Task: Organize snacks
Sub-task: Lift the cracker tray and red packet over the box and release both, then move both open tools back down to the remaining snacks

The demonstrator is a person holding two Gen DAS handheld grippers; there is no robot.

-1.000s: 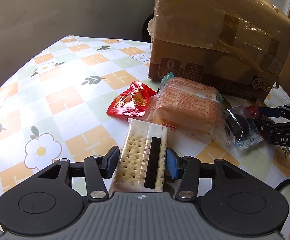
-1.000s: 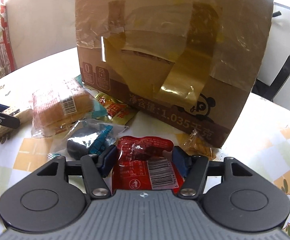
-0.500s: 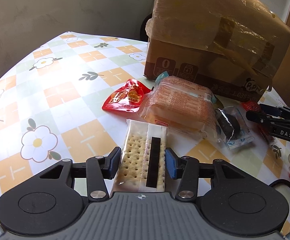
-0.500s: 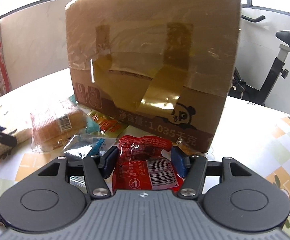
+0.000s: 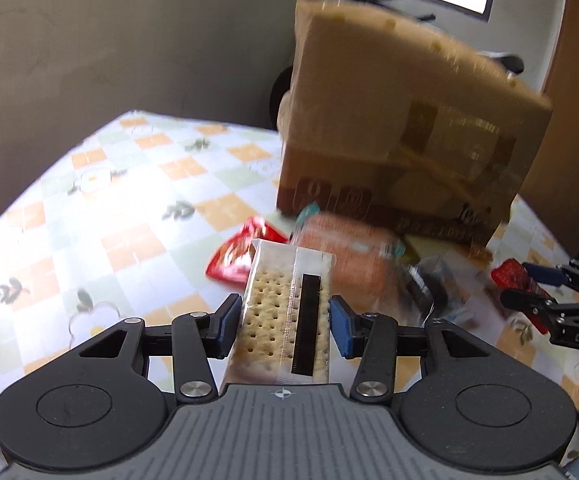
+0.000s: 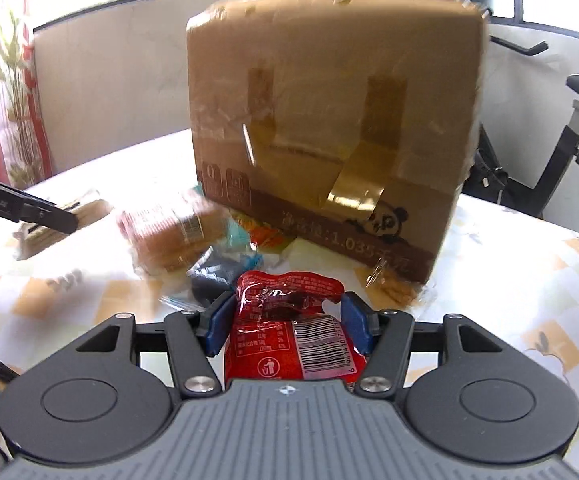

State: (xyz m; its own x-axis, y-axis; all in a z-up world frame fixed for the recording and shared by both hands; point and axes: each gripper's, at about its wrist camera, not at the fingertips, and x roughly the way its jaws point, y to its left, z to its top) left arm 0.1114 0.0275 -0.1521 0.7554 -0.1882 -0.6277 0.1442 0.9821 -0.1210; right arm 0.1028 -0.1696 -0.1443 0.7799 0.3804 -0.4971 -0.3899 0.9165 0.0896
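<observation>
Left gripper (image 5: 285,318) has its blue pads clamped on a clear-wrapped cracker pack (image 5: 279,316), up off the flowery checked tablecloth (image 5: 137,216). Behind it: red snack pouch (image 5: 231,258), blurry bread pack (image 5: 353,254), big taped cardboard box (image 5: 405,148). Right gripper (image 5: 529,284) is pinching something red, far right.

Motion blur smears the wrapped bread (image 5: 345,248) and carton print (image 5: 441,224).

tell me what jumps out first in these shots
A big taped cardboard box stands on the flowered table, loose snacks heaped at its base. Up close, the left gripper clamps a cracker pack, and the right gripper a red snack packet.
</observation>
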